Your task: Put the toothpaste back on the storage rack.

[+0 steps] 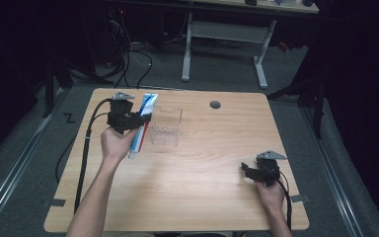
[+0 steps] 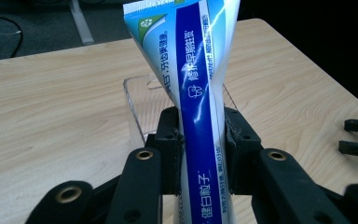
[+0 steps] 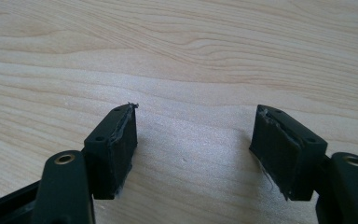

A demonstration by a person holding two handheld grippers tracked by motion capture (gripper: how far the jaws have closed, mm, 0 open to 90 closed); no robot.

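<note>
A blue and white toothpaste tube [image 1: 143,122] with a red lower band stands tilted above the table, flat crimped end up. My left gripper [image 1: 139,120] is shut on the tube's middle, and in the left gripper view the tube [image 2: 200,102] runs up between the two pads. Just right of the tube stands a clear plastic box [image 1: 167,126]; past the held tube its rim [image 2: 133,95] is seen. My right gripper [image 1: 246,170] rests low over the table near the right front, and its jaws stand open with bare wood between the pads [image 3: 121,144].
The wooden table [image 1: 202,163] has a round grommet hole [image 1: 215,104] near its far edge. A black cable [image 1: 85,148] trails from the left gripper down the table's left side. Beyond the table are a white desk frame [image 1: 224,39] and loose cables on the floor.
</note>
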